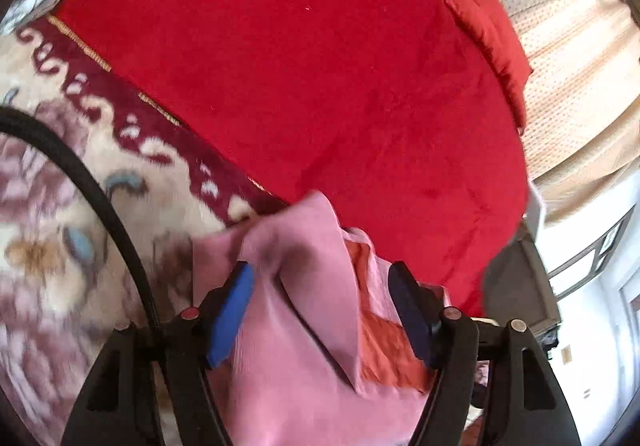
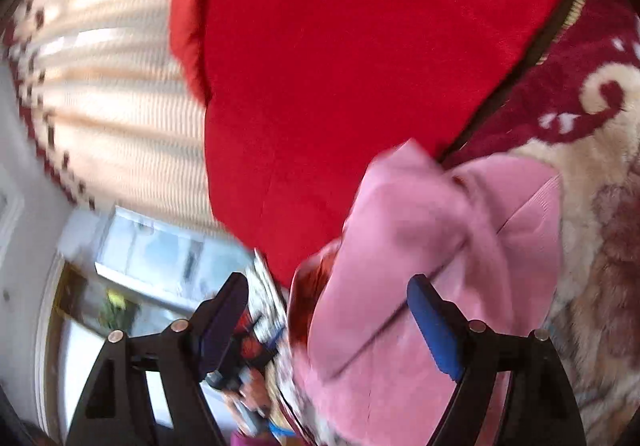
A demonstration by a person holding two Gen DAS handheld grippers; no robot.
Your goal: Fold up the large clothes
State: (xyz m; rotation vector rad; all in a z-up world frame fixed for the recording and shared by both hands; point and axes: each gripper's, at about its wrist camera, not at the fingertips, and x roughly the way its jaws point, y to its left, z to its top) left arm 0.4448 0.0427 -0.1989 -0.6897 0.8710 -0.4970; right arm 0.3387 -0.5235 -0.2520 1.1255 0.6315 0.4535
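A pink garment (image 1: pixel 296 326) with a red-orange lining patch (image 1: pixel 384 342) hangs bunched low in the left wrist view. My left gripper (image 1: pixel 322 282) is open, its blue pads (image 1: pixel 230 318) wide apart with the cloth draped between them. In the right wrist view the same pink garment (image 2: pixel 432 270) fills the lower right. My right gripper (image 2: pixel 328 294) is open, and the cloth lies between its blue-padded fingers (image 2: pixel 434 330). Both views are blurred by motion.
A large red blanket (image 1: pixel 304 78) covers a bed, with a red pillow (image 1: pixel 492 38) at its far end. A patterned maroon and cream rug (image 1: pixel 60 206) lies beside it. Cream curtains (image 2: pixel 112 94) and a window (image 2: pixel 160 250) stand behind. A black cable (image 1: pixel 100 198) crosses the left view.
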